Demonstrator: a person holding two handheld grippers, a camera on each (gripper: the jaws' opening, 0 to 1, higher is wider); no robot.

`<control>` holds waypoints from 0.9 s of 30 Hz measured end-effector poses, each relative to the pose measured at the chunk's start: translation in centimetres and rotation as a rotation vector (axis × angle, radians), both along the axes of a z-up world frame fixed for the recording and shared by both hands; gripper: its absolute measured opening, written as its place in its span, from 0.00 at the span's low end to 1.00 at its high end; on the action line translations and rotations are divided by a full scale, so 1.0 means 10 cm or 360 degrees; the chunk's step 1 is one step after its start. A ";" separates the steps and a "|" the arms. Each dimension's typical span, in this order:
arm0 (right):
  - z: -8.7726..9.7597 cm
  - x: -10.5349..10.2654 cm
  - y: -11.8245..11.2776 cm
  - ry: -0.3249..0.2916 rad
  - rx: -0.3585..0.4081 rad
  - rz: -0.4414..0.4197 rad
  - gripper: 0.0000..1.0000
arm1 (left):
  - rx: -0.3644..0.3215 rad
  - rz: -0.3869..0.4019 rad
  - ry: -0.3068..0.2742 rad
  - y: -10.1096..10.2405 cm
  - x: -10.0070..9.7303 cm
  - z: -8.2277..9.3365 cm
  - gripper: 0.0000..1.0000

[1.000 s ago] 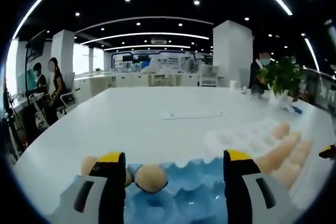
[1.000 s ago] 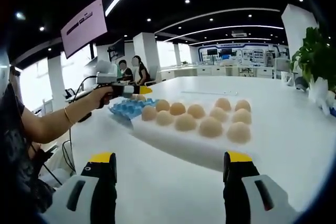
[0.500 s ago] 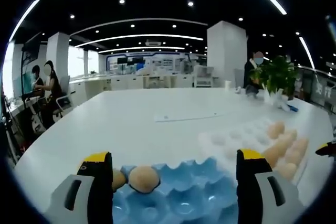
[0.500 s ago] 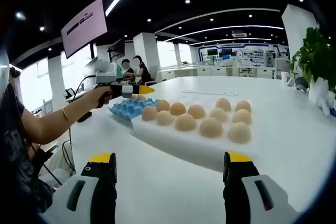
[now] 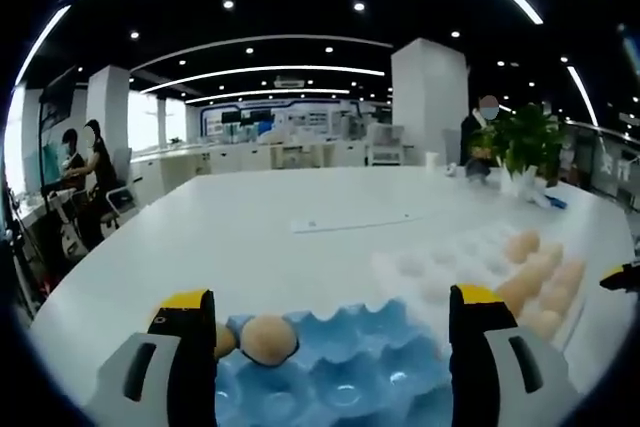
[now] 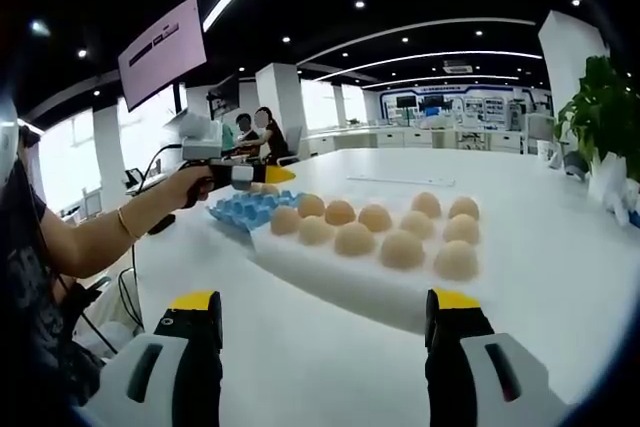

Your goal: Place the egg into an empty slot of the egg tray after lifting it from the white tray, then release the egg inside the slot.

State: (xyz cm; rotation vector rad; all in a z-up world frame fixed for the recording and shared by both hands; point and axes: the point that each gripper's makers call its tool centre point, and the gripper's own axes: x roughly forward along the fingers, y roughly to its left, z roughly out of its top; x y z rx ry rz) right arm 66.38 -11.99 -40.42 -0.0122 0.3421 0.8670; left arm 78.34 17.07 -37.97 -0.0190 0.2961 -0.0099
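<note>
Since half a second ago almost nothing has shifted: the left gripper [image 5: 331, 347] hangs over the same near edge of the blue moulded egg tray [image 5: 350, 367], its jaws spread as wide as before, where a second ago they stood closer together.

The long white table [image 5: 260, 237] spreads under everything. On it, in the right gripper view, the flat white tray [image 6: 350, 277] lies near the middle with ten tan eggs [image 6: 402, 248] in two rows, and the blue egg tray [image 6: 243, 209] touches its far left end. A person's hand [image 6: 190, 185] holds the left gripper [image 6: 255, 175] above the blue tray there; its yellow tips show, with nothing seen between them.

In the left gripper view one tan egg [image 5: 267, 339] sits in a slot at the near left of the blue tray, with another partly hidden behind the left jaw just left of it. The white tray [image 5: 450, 267] lies to the right, its eggs at the far right end.

The right gripper [image 6: 325, 352] hovers apart from the trays, jaws wide and empty.
</note>
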 end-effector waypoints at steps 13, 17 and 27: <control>0.03 0.02 0.00 -0.0017 0.0002 0.0000 0.87 | 0.0041 -0.0201 -0.0014 -0.22 -0.04 -0.01 1.00; 0.03 0.02 -0.01 -0.0017 -0.0003 0.0000 0.87 | 0.0024 -0.0289 -0.0048 -0.33 -0.09 0.01 1.00; 0.07 0.03 0.01 -0.0036 -0.0012 0.0004 0.87 | 0.0119 -0.0415 -0.0056 -0.45 -0.21 0.04 1.00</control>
